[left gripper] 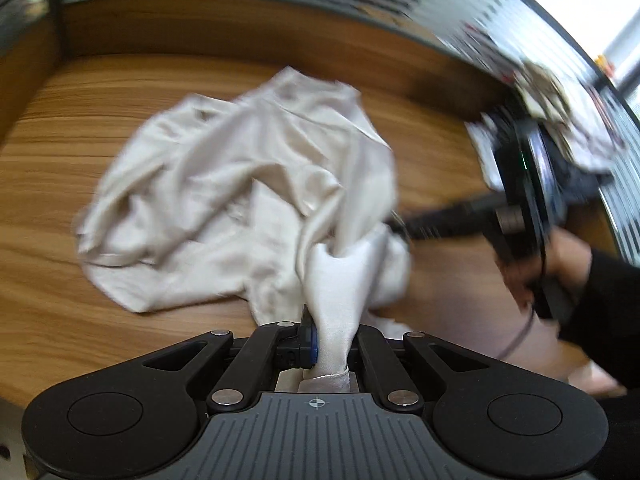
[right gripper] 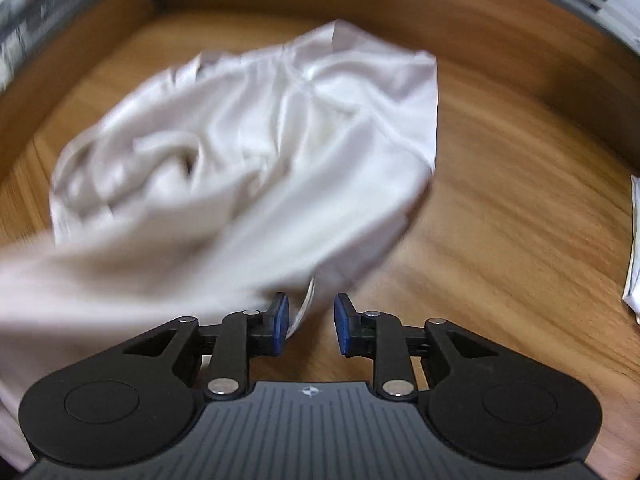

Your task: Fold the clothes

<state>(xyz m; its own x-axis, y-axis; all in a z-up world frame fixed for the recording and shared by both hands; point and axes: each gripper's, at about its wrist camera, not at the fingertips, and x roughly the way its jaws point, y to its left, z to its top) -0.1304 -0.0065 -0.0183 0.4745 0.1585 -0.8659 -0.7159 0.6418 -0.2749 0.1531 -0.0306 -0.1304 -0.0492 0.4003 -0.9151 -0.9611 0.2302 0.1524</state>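
Pinching bunched hem of cream garment [left gripper: 248,184], my left gripper [left gripper: 330,344] was clenched; garment lay crumpled on table [left gripper: 60,320]. My right gripper [right gripper: 311,322] stood released; slippery cloth risked sliding out, or dragging whole heap.

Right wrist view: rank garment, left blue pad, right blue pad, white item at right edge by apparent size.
1. Garment, by far the largest.
2. White item at right edge, cut off by the frame, so true extent unknown.
3. Left blue pad and right blue pad look alike; no ranking.
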